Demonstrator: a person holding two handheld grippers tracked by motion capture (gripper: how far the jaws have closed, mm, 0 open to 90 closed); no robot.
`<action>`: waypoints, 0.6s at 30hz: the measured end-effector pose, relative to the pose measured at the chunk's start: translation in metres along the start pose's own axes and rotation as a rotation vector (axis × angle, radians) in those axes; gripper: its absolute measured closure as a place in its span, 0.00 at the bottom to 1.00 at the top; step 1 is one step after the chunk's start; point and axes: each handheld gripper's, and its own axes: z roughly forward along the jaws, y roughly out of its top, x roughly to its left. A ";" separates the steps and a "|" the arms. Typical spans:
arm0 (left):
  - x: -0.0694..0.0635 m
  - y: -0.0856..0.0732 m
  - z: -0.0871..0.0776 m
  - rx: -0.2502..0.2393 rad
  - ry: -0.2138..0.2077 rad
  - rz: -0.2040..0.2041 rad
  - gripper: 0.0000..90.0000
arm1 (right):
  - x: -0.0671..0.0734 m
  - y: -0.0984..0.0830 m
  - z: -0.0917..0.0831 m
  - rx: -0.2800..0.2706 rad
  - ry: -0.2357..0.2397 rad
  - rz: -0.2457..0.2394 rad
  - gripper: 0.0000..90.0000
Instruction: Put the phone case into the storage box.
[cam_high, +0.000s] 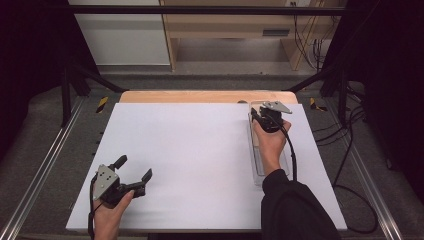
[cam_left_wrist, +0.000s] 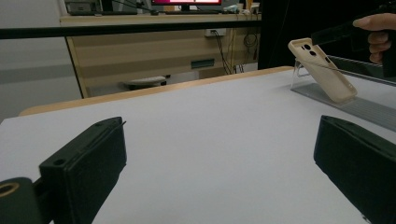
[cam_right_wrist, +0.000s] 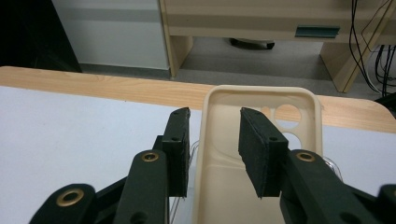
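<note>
A beige phone case (cam_left_wrist: 322, 74) leans tilted against the end of a clear plastic tray (cam_left_wrist: 369, 109) at the right side of the white table top (cam_high: 190, 150). My right gripper (cam_right_wrist: 215, 113) hovers over it with its jaws apart. The case (cam_right_wrist: 219, 140) has its left wall between the two pads, one pad outside it and one over the hollow inside, and neither pad presses on it. The person's right hand holds this gripper (cam_high: 257, 116) above the tray's far end. My left gripper (cam_high: 135, 166) rests low at the table's front left, wide open with nothing between its jaws (cam_left_wrist: 219, 135).
The clear tray (cam_high: 256, 170) runs front to back along the table's right side. A wooden table edge (cam_high: 207, 96) shows behind the white sheet. Beyond it stand a pale wooden cabinet (cam_high: 240, 25) and hanging cables (cam_high: 310, 45). Black frame bars flank the table.
</note>
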 end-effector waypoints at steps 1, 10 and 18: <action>0.000 0.000 0.000 0.003 0.001 0.004 0.02 | 0.000 0.000 -0.001 -0.001 0.001 -0.001 0.70; -0.002 0.000 0.000 0.006 -0.001 0.019 0.02 | -0.001 0.007 -0.012 -0.004 0.020 -0.004 0.59; -0.002 0.000 0.000 0.007 0.001 0.022 0.02 | -0.005 0.010 -0.017 0.027 0.044 0.005 0.47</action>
